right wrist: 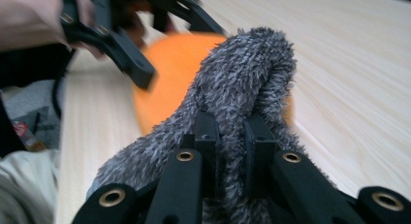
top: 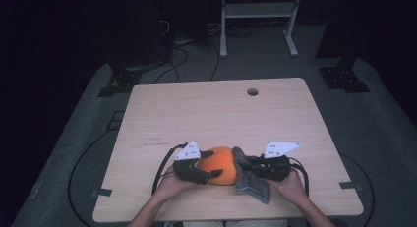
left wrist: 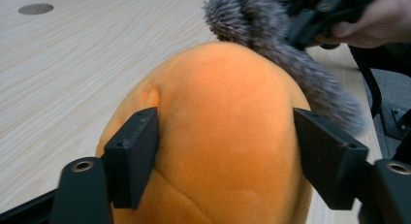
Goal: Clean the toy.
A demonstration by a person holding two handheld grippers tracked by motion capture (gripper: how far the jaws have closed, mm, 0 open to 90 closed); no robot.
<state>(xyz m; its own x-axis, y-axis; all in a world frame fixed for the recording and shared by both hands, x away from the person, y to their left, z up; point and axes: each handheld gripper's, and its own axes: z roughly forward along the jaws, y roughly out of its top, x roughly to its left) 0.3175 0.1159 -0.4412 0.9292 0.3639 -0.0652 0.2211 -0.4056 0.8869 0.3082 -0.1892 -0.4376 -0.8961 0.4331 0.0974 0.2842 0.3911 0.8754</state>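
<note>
Nearest us, the left claw (left wrist: 225, 151) has its jaws spread wide on either side of the orange plush ball (left wrist: 213, 132), one jaw pressing a dimple into its flank, the other at or just off the opposite side; we judge this a steadying hold, bracing the soft thing so it cannot roll. The ball sits on the bench (top: 216, 114) between the two claws, close to the person's edge. Just beyond the left claw, on the ball's far side, the right claw (right wrist: 231, 146) has its jaws pressed close together, pinching a fold of the grey fuzzy cloth (right wrist: 242, 83). The cloth rises ahead of that claw and leans against the ball, the rest trailing down behind onto the bench. We take it the cloth is held up so it can be rubbed over or draped on the braced ball.
</note>
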